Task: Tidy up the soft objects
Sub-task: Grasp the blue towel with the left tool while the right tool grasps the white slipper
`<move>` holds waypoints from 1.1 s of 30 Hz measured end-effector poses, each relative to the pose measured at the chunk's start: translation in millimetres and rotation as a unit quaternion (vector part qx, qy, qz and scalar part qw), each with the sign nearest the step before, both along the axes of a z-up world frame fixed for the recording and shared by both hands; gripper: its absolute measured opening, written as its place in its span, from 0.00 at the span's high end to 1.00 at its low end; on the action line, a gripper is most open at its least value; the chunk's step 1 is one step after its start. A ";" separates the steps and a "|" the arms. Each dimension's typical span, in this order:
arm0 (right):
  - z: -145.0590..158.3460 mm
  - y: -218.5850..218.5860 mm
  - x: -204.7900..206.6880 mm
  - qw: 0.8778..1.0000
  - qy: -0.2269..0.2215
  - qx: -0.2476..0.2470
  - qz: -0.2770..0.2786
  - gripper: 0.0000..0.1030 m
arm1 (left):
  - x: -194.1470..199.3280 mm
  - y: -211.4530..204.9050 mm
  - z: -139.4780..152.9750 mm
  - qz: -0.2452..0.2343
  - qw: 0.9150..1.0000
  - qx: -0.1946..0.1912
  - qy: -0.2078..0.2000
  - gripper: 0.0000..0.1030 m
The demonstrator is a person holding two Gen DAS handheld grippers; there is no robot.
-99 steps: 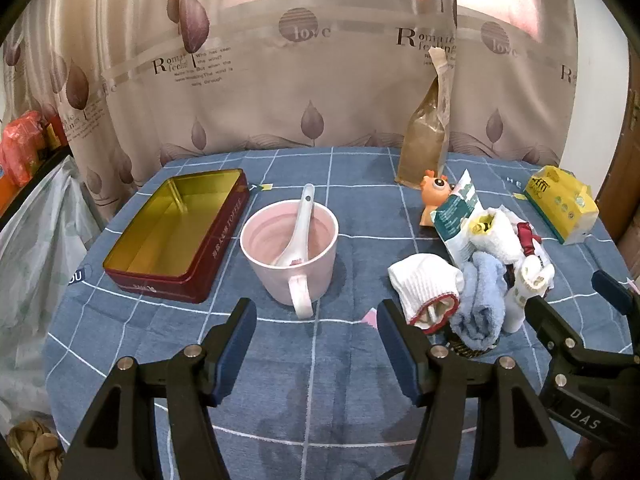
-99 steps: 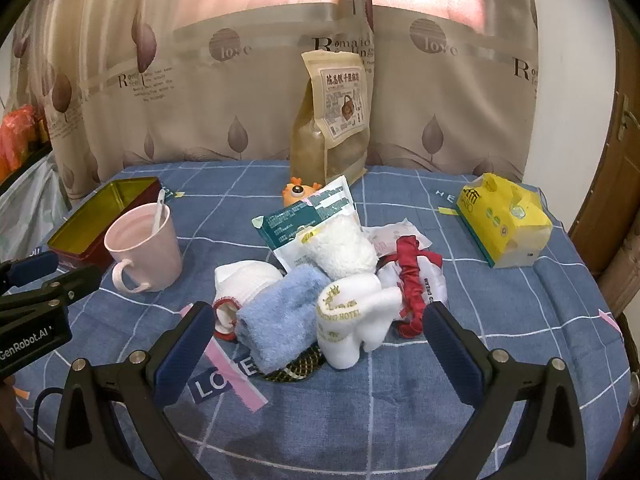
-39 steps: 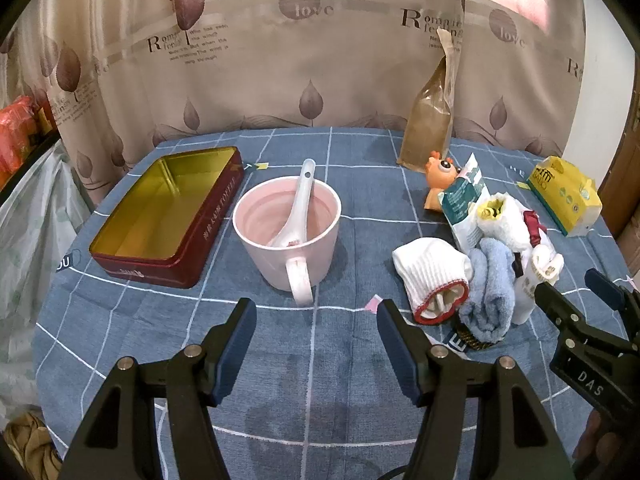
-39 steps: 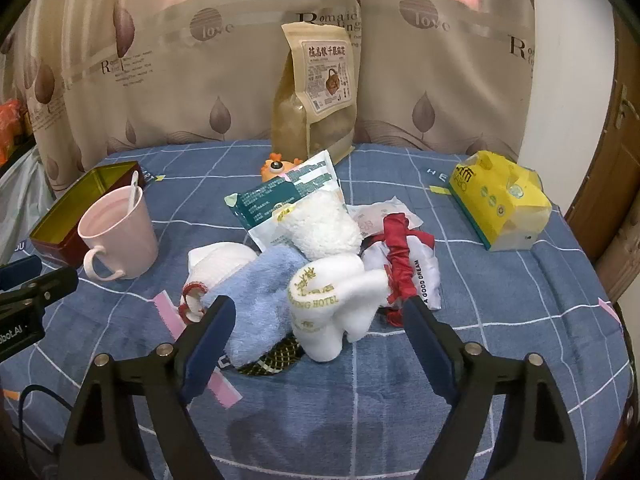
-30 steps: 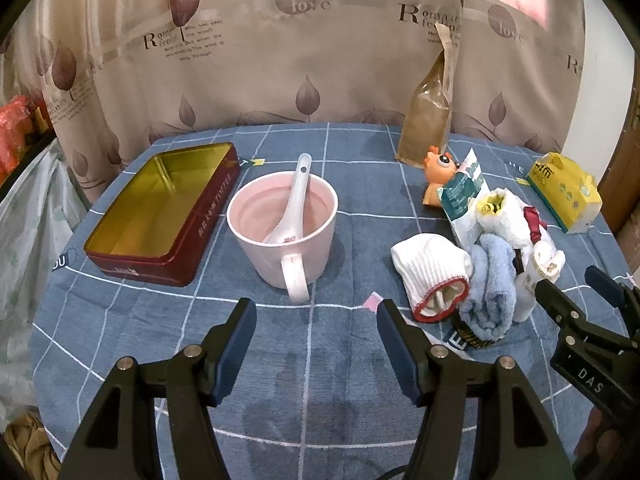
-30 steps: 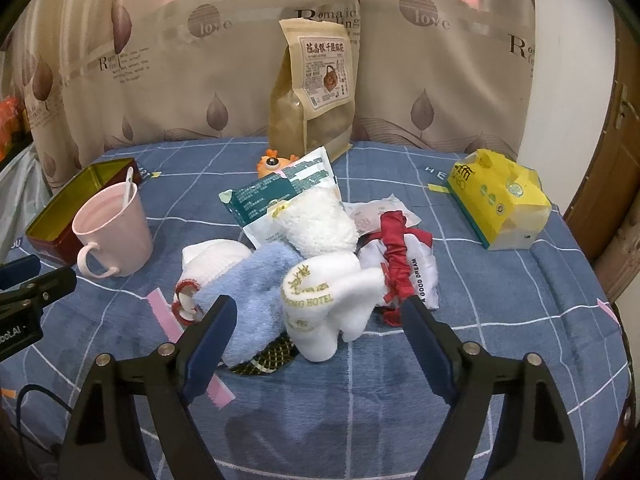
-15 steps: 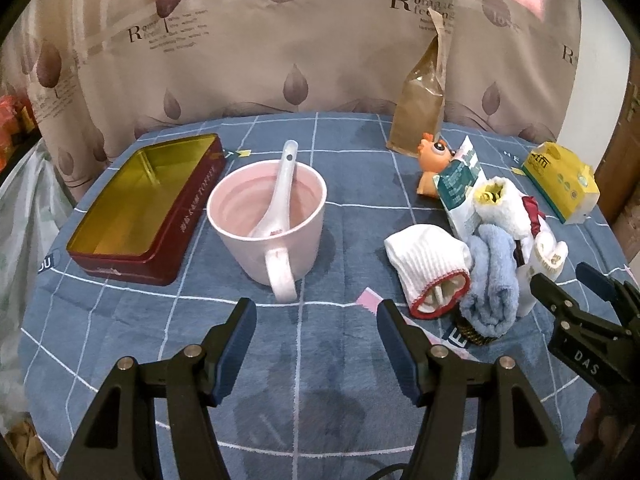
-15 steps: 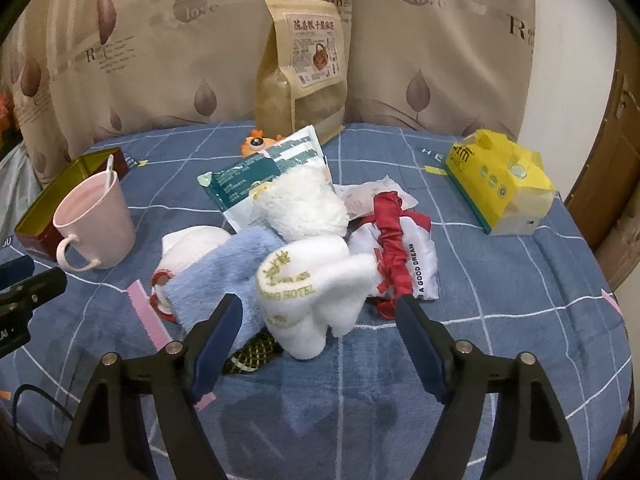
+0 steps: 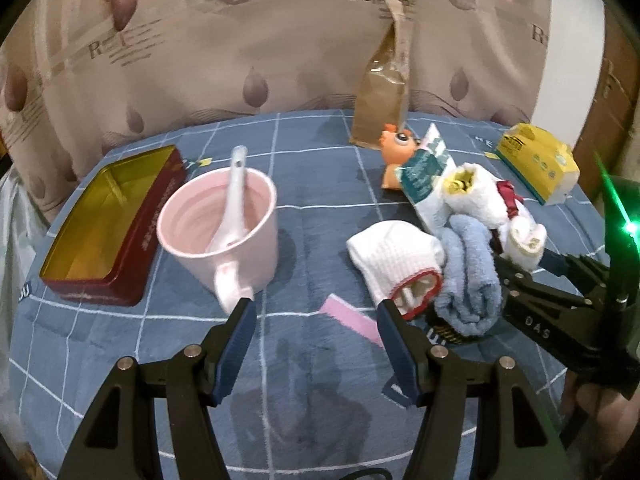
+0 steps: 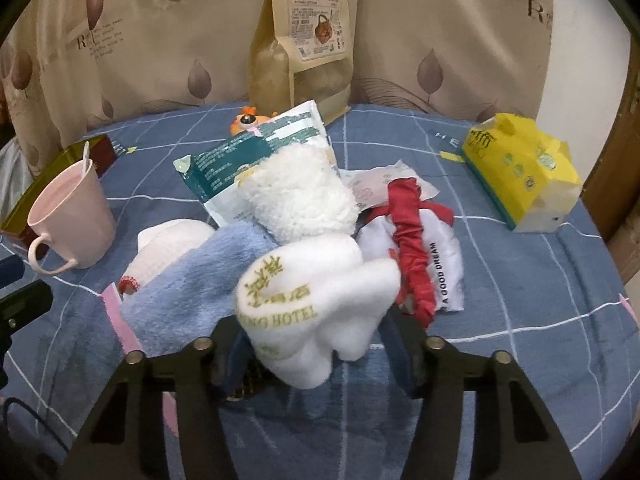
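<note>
A pile of soft things lies on the blue checked cloth. It holds a white hotel towel (image 10: 312,300), a rolled blue towel (image 10: 192,284), a fluffy white sock (image 10: 296,192), a white sock with red trim (image 9: 396,256) and a red ribbon (image 10: 412,248). My right gripper (image 10: 314,332) straddles the hotel towel, and its jaws are closing on it from both sides. The towel does not look squeezed. My left gripper (image 9: 314,306) hangs open over bare cloth, between the pink mug and the red-trimmed sock, with nothing in it.
A pink mug (image 9: 224,220) with a spoon and an open red tin (image 9: 108,216) stand to the left. Behind the pile are a green packet (image 10: 260,148), an orange toy (image 9: 396,148) and a brown bag (image 10: 304,40). A yellow tissue pack (image 10: 520,168) lies at the right.
My right gripper has come down and forward onto the pile, and its jaws have narrowed around the hotel towel. My left gripper has dropped a little closer to the mug.
</note>
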State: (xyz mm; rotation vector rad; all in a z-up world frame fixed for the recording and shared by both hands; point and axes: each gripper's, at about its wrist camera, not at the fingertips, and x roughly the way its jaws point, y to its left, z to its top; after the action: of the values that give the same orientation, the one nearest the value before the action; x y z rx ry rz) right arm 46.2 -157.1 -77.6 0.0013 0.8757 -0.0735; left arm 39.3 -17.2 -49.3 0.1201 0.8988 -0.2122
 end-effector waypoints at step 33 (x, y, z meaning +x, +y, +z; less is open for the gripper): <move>56.7 -55.1 -24.9 0.994 -0.071 0.061 -0.048 0.71 | 45.0 -134.4 -37.1 -0.171 0.981 0.028 0.090 0.38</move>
State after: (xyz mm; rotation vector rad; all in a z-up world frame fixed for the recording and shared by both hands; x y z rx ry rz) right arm 21.3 -212.2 -20.9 0.1614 0.7372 -0.1074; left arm 84.3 -151.6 -86.4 0.3127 1.0621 -0.5247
